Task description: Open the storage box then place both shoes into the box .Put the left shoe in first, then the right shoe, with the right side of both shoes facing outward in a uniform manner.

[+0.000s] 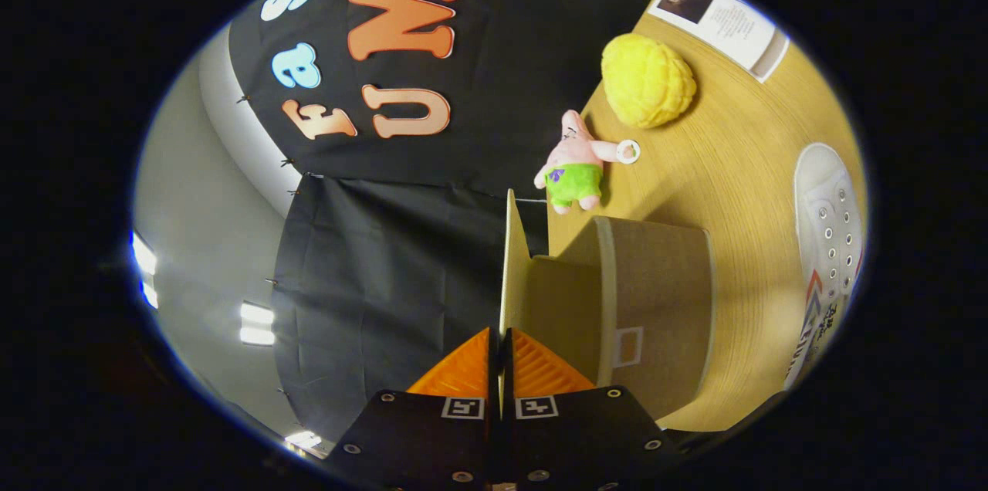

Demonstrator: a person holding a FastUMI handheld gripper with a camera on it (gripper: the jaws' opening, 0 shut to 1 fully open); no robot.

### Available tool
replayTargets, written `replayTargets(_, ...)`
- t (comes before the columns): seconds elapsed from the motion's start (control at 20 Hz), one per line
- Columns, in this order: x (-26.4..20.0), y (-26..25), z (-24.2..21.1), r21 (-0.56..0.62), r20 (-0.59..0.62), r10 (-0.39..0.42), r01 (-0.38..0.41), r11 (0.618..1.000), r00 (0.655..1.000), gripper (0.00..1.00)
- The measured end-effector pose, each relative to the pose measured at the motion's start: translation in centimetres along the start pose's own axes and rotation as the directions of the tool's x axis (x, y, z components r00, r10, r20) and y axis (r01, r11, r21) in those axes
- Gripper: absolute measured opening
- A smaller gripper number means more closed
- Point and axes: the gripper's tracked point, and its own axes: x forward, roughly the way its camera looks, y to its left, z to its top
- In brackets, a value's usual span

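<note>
Holding the box lid (509, 259): the gripper (500, 348) sits at lower centre of the frame, its two orange fingers (461, 375) pressed together on the thin cardboard flap, which runs edge-on up from between the tips to mid-frame. Both pads appear to bear on it, one from each side.

Left half of frame: booth cloth and a grey wall with ceiling lights at far left. Nothing of the task there.

Centre to right: the storage box (656, 298), brown cardboard, lies just right of the fingers on the wooden table (741, 167), its lid swung away from the body so the inside wall shows. Above it, a pink plush toy in green shorts (575, 163), then a yellow knobbly ball (648, 80), well apart from the box. A printed sheet (722, 16) at upper right.

Far right: one white lace-up shoe (830, 244) on the table, apart from the box. Which shoe it is I cannot tell.

Judgement: step in hand is opening the box, lid partly to fully lifted; no shoe loaded yet. Next move calls for carrying the lid fully back, releasing it so it stays open, then going to the left shoe and checking its orientation before the grasp.
</note>
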Motion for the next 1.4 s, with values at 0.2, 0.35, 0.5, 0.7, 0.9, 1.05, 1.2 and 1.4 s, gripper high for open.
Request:
replayTargets(0.2,2.6,5.3,-0.5,-0.087,0.000,-0.017,0.017,0.996,1.000,0.00)
replayTargets(0.35,5.0,8.5,-1.8,-0.142,0.000,-0.025,0.024,0.990,1.000,0.02)
replayTargets(0.5,8.1,10.9,-3.3,-0.189,-0.002,-0.037,0.036,0.981,0.999,0.02)
replayTargets(0.7,12.4,12.0,-5.0,-0.229,0.000,-0.069,0.067,0.971,0.998,0.03)
replayTargets(0.9,16.4,12.8,-7.0,-0.264,-0.013,-0.086,0.079,0.961,0.996,0.07)
replayTargets(1.05,17.8,12.3,-7.9,-0.310,-0.012,-0.102,0.093,0.946,0.995,0.28)
replayTargets(1.2,18.2,10.4,-6.9,-0.357,0.043,-0.162,0.167,0.919,0.986,0.80)
replayTargets(1.4,16.6,8.3,-5.3,-0.397,0.114,-0.221,0.249,0.883,0.968,0.97)
